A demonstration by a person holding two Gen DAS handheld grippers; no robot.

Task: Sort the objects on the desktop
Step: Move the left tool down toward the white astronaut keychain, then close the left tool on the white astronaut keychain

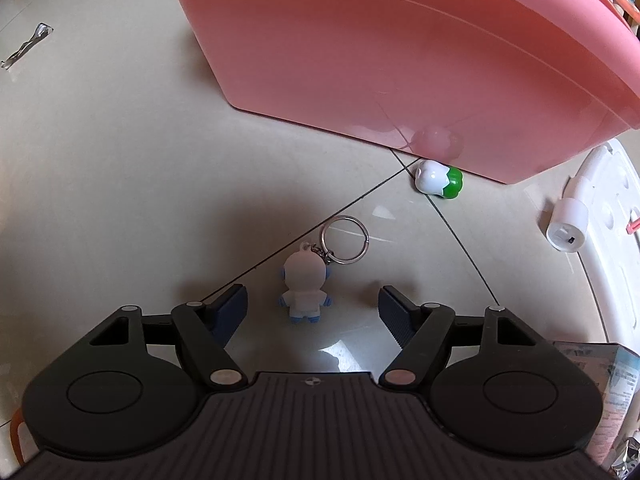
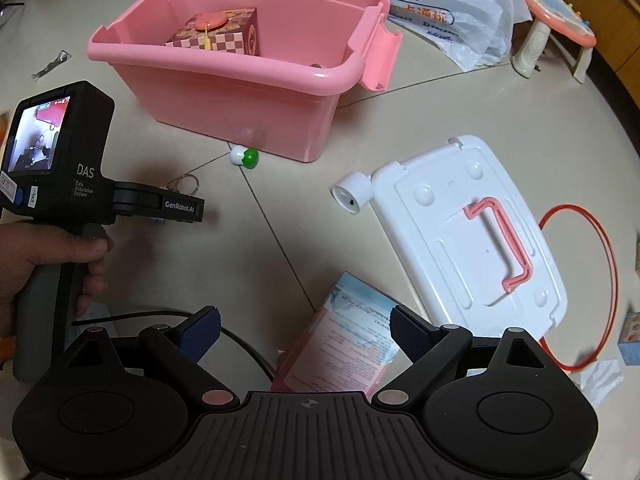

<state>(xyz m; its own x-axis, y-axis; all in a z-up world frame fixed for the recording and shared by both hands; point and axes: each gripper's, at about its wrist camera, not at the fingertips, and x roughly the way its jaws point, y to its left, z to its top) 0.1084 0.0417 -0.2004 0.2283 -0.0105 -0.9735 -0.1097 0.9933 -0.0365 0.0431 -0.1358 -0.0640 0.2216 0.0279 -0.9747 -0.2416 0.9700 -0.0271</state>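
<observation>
A small white-and-blue figure keychain (image 1: pixel 306 286) with a metal ring lies on the tiled floor, right between the fingers of my left gripper (image 1: pixel 313 302). The jaws stand wide and the pads do not touch it. In the right wrist view my right gripper (image 2: pixel 306 320) hangs open over a pink-and-blue printed packet (image 2: pixel 348 344), whose right edge lies under the right finger. A pink bin (image 2: pixel 224 80) stands beyond, holding a checkered box (image 2: pixel 224 34). A white-and-green toy (image 1: pixel 438 178) rests against the bin's wall (image 1: pixel 400 60).
A white lid (image 2: pixel 440 264) with a pink handle lies on the right, a white cylinder (image 2: pixel 354 196) at its corner. A thin red ring (image 2: pixel 612 264), a small box (image 2: pixel 630 336) and a plastic bag (image 2: pixel 452 8) lie around. A hand (image 2: pixel 48 264) holds the left device.
</observation>
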